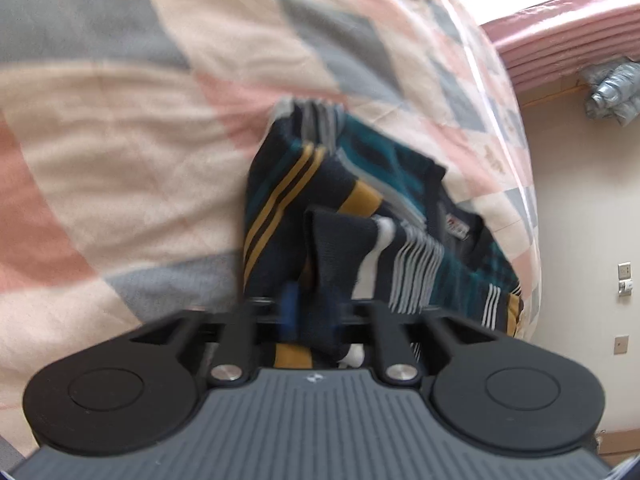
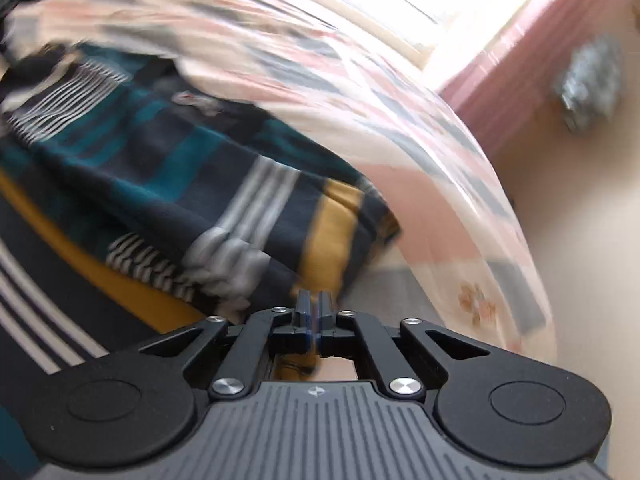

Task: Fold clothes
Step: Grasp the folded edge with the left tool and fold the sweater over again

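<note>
Between our left claw's [image 1: 310, 312] fingers hangs a fold of the striped sweater [image 1: 360, 200], spread over a patchwork quilt [image 1: 120, 140].

We see the left claw partly apart with dark knit bunched between its blue pads [image 1: 289, 308]; blur keeps us from telling whether they press it. Ahead of it the sweater lies heaped, its label up and to the right. Our right claw [image 2: 314, 306] has its fingers pressed together at the sweater's [image 2: 180, 184] near hem, and whether cloth is caught there we cannot tell. Beyond the quilt's [image 2: 420, 184] right edge hangs a pink curtain [image 1: 568, 40].
</note>
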{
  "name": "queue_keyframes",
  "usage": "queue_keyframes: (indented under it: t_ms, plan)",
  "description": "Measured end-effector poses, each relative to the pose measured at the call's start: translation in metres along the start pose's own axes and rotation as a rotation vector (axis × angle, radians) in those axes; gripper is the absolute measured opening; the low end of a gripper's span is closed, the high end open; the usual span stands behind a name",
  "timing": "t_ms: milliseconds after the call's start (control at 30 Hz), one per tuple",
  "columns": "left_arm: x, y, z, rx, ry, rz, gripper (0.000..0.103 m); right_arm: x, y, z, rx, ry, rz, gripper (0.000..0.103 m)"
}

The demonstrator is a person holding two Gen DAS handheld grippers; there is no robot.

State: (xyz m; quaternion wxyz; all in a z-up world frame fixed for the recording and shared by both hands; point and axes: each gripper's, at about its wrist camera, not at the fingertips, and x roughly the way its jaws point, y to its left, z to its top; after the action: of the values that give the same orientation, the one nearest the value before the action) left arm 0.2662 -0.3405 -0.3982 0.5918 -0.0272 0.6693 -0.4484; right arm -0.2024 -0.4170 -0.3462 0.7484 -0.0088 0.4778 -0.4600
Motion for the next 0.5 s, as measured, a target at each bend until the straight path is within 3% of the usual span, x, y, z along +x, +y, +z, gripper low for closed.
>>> queue_keyframes:
  t_ms: [100,167,233,433,500]
  plan:
    - [0.003,-0.007,-0.004,0.053,-0.005,0.022,0.034,0.005,0.002,-0.003,0.001,0.045,0.001,0.000]
    - [0.006,-0.012,-0.004,0.087,0.001,0.041,0.033,-0.005,0.009,-0.002,-0.008,-0.012,0.022,0.011]
    - [0.006,-0.015,-0.002,0.106,0.008,0.055,0.031,-0.015,0.022,-0.001,-0.056,-0.073,0.042,0.040]
    - [-0.001,-0.014,0.000,0.110,0.029,0.048,0.038,-0.012,0.062,-0.005,-0.303,-0.095,0.022,0.040]
    - [0.003,-0.014,-0.001,0.106,0.044,0.058,0.038,-0.006,0.066,-0.007,-0.340,-0.089,0.000,0.035]
